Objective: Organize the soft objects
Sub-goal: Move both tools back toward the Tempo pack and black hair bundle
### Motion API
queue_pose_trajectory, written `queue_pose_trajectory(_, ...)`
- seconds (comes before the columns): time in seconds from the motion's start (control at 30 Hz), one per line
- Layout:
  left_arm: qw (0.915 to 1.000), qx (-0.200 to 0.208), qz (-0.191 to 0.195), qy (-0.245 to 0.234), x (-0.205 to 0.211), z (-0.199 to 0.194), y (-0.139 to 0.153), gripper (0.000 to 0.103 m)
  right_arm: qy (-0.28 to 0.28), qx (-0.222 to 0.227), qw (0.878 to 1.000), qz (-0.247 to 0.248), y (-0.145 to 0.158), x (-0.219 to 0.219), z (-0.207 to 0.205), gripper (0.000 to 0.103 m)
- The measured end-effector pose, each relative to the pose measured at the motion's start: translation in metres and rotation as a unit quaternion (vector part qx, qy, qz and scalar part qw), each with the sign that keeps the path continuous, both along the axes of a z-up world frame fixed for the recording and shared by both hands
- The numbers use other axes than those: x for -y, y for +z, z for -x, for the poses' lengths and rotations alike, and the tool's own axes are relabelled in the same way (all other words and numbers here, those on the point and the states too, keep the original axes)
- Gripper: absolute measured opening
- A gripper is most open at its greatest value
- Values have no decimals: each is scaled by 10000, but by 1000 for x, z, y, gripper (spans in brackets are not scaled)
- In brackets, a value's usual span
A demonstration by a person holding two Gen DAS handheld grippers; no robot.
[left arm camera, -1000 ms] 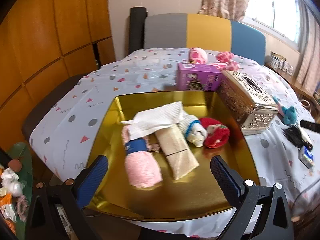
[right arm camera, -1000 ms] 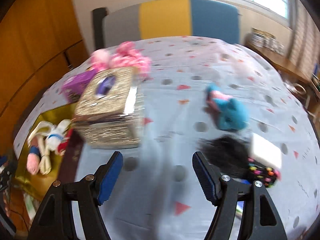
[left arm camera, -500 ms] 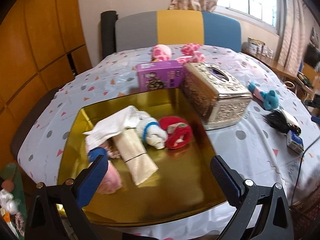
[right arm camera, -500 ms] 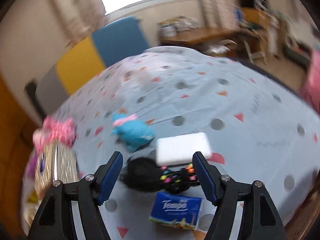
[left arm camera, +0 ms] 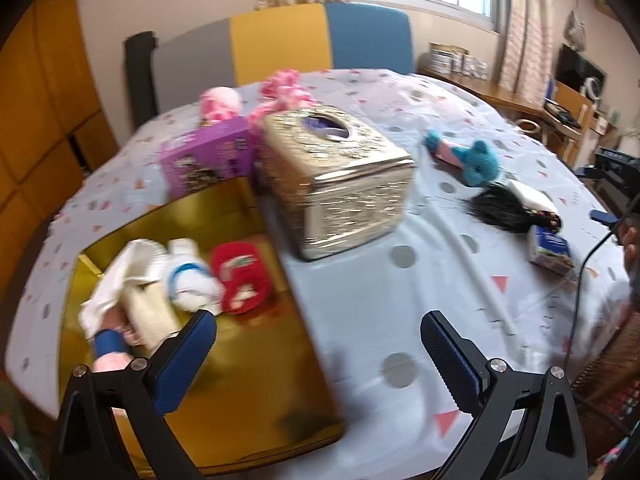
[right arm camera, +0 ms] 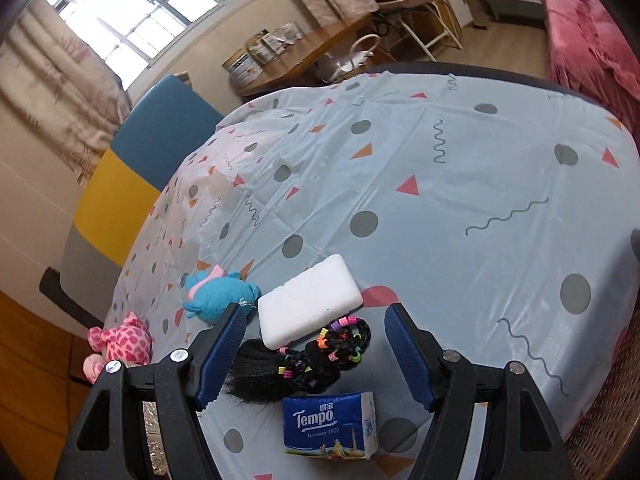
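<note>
swung rightward, left claw [left arm camera: 318,354] wide, empty; right claw [right arm camera: 314,350] wide over 1 white sponge [right arm camera: 310,301], 1 black hairpiece [right arm camera: 304,364], 1 tissue pack [right arm camera: 330,426]; 1 blue plush [right arm camera: 220,294] on bench [right arm camera: 460,208].

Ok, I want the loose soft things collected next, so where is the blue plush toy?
The blue plush toy lies on the tablecloth, left of the white sponge in the right wrist view, beyond the black hairpiece.

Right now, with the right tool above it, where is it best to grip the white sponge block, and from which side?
Probably grip the white sponge block across its short width, coming from above. It lies flat, and its near edge touches the black hairpiece; the open right tool should first move forward.
</note>
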State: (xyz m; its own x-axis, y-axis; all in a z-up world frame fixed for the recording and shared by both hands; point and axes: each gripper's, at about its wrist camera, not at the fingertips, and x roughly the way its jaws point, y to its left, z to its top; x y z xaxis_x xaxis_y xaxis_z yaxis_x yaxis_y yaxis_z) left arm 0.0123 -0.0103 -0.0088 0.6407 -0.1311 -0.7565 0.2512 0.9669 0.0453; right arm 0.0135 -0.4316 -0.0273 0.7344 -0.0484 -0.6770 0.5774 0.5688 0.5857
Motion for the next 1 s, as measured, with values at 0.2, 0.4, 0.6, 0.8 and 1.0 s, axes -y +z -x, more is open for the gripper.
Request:
queue_pose_trajectory(0.2, 9982, -415, 181, -404, 35, -22, -13, 102, -51, -29, 9994, -342, -10, 6, -1, 73)
queue_pose_trajectory(0.4, 9932, -655, 320, -911, 80, -39, -21, 100, -96, 49, 9985, -541, -13, 11, 3, 73)
queue_pose_trajectory(0.6, 9809, -750, 512, -1720, 144, -57, -22, 99, -104, 188, 9983, -538, -9, 12, 6, 73)
queue_pose_trajectory(0.8, 9618, -925, 546, -2519, 213, -60, -27, 98, -90, 423, 9980, -456, -2, 11, 9, 73)
queue_pose_trajectory(1.0, 9414, -1038, 377, -3187, 267, -45, -35, 99, -278, 704, 9963, -405, 6, 16, 19, 76)
